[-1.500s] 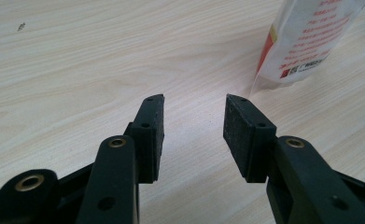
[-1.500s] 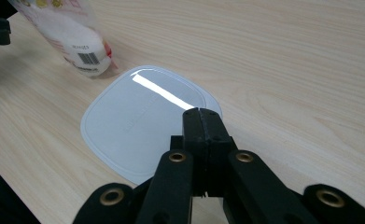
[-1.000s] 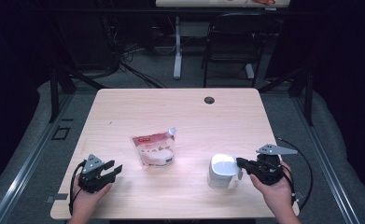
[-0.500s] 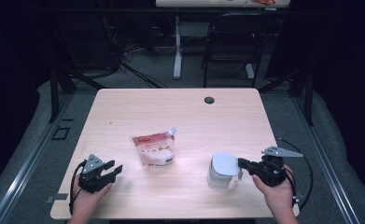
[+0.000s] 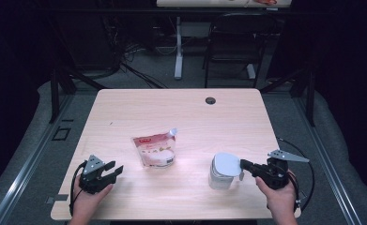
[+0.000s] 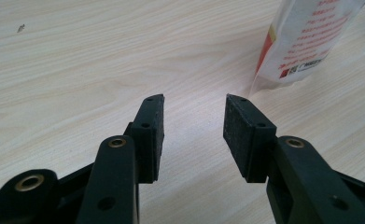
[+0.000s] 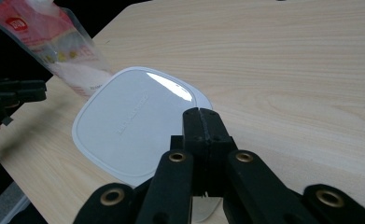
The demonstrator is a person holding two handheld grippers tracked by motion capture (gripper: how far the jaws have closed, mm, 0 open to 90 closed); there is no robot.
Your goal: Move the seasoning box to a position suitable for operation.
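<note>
A clear container with a white lid (image 5: 227,165) stands on the wooden table (image 5: 181,117), right of centre near the front. My right gripper (image 5: 243,165) is shut, and its tips lie over the lid's near edge (image 7: 138,126). I cannot tell whether they pinch the lid. A white and red pouch (image 5: 155,149) lies in the middle of the table. My left gripper (image 5: 116,169) rests open near the front left, and its pads (image 6: 238,126) have nothing between them. The pouch's corner (image 6: 306,42) shows just beyond them.
A round cable hole (image 5: 210,100) sits near the table's far edge. A chair (image 5: 233,47) and a desk leg (image 5: 178,51) stand beyond the table. Cables trail from both grippers off the front edge.
My right hand and gripper have shifted slightly right and toward me, with the tips still at the lid. The left gripper, pouch and container stay put.
</note>
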